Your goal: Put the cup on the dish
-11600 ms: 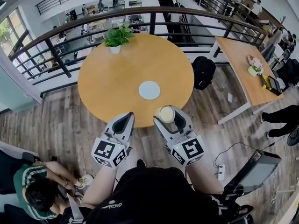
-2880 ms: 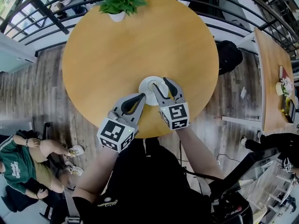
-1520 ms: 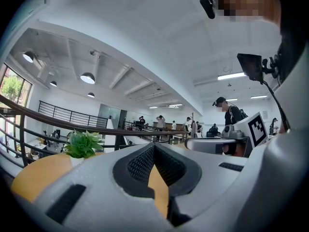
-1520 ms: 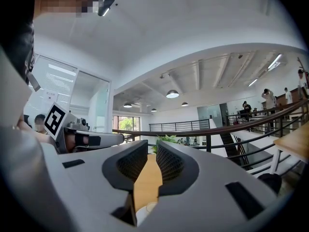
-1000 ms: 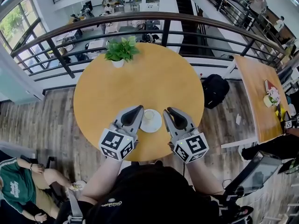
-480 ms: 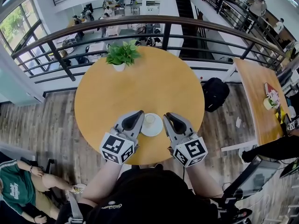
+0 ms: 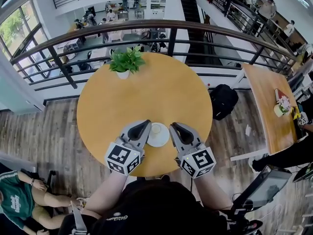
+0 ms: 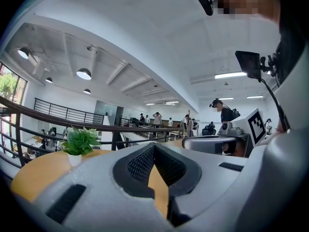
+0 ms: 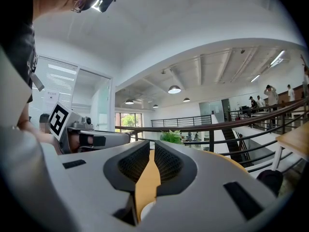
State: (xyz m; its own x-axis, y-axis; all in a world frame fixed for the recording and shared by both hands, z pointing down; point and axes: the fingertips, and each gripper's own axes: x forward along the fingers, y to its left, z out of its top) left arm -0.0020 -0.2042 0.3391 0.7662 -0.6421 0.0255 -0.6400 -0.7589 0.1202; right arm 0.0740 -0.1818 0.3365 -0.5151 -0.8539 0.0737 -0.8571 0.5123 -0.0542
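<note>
The round table (image 7: 146, 87) under my hands looks like smooth, matt wood in a warm tan. The dish (image 7: 164, 139) is white and faintly glossy, perhaps glazed ceramic, though it is small here; the cup (image 7: 156, 129) looks pale and smooth. My left gripper (image 8: 153, 146) and right gripper (image 9: 150, 150) have matt grey plastic shells, and their pads (image 9: 167, 163) are black with a fine ribbed grain. The railing (image 7: 172, 35) is dark, smooth metal; the floor (image 7: 49, 126) is grained wooden planks. The plant pot (image 7: 122, 74) is smooth white.
</note>
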